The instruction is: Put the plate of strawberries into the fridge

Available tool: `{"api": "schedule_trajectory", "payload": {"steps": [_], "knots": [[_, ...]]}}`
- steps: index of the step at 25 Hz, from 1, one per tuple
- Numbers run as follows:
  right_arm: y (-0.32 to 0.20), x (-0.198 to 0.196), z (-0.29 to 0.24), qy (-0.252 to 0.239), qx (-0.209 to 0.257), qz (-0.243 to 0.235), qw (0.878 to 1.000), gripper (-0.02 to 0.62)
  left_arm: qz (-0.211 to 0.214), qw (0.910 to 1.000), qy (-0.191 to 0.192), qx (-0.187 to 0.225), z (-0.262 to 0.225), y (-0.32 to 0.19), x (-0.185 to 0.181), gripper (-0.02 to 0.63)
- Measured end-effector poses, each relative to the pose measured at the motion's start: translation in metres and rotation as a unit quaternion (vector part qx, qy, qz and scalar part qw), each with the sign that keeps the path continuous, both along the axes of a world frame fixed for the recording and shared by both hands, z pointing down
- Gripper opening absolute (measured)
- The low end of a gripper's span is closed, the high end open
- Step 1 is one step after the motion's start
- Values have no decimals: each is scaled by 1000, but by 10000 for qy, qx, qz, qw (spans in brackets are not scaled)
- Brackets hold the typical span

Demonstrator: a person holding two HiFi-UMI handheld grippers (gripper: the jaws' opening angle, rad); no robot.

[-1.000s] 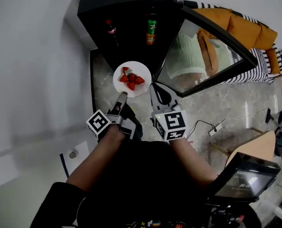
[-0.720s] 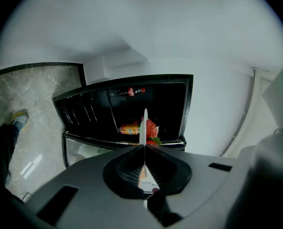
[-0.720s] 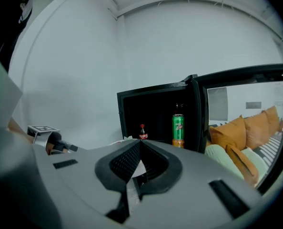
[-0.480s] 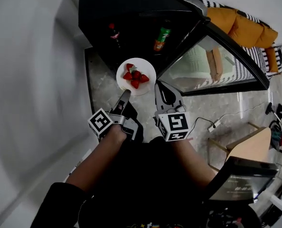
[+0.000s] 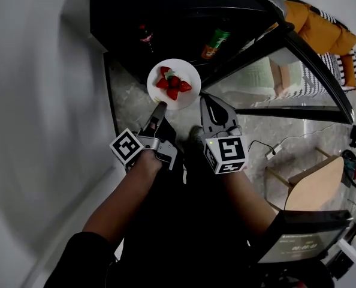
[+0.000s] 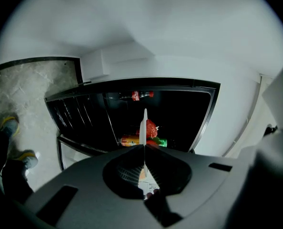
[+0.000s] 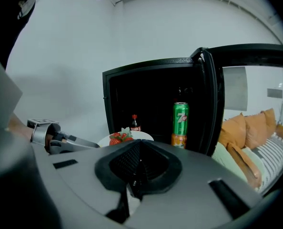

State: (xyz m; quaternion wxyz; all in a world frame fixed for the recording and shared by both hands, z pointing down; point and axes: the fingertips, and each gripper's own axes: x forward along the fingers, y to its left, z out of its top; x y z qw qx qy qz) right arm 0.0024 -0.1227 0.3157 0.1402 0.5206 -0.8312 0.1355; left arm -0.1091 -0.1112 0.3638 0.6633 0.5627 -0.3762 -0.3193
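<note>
A white plate [image 5: 187, 77] with several red strawberries [image 5: 172, 84] hangs just in front of the open black fridge [image 5: 166, 11]. My left gripper [image 5: 160, 109] is shut on the plate's near rim. In the left gripper view the plate [image 6: 144, 123] shows edge-on between the closed jaws, with strawberries [image 6: 152, 128] beside it and my left gripper [image 6: 144, 149] clamped on it. My right gripper [image 5: 214, 105] stays shut and empty to the right of the plate. In the right gripper view my right gripper [image 7: 138, 146] points at the fridge, with the plate [image 7: 142, 135] low on the left.
Inside the fridge stand a cola bottle [image 7: 134, 123] and a green can [image 7: 180, 118] on an orange can [image 7: 178, 140]. The glass fridge door [image 5: 286, 71] swings open to the right. A sofa with orange cushions [image 5: 322, 29] and a wooden stool [image 5: 319, 185] are at right.
The plate and both grippers have moved forward, closer to the fridge opening. The left gripper keeps hold of the plate.
</note>
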Motion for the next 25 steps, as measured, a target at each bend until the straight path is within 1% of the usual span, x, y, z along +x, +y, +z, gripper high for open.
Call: {"api": "schedule_trajectory", "payload": {"steps": [4, 8, 12, 15, 18, 23, 25], "knots": [[-18, -3, 9, -14, -8, -179, 9998, 5, -117, 9999, -86, -58, 12, -14, 1, 11], [-25, -5, 17, -57, -13, -354, 9994, 5, -255, 9996, -48, -52, 18, -19, 6, 11], [-33, -8, 18, -83, -10, -542, 9985, 5, -401, 9991, -88, -63, 20, -23, 6, 10], [-38, -6, 22, -154, -64, -590, 9981, 5, -476, 9988, -94, -66, 24, -29, 9, 10], [-33, -9, 26, -165, 8, -630, 9979, 5, -549, 9984, -124, -79, 33, -25, 7, 10], [-60, -1, 47, -216, 44, -660, 9976, 5, -676, 9976, -129, -90, 58, -59, 17, 11], [-50, -5, 46, -216, 102, -683, 9974, 5, -730, 9972, -130, -23, 59, -52, 13, 11]]}}
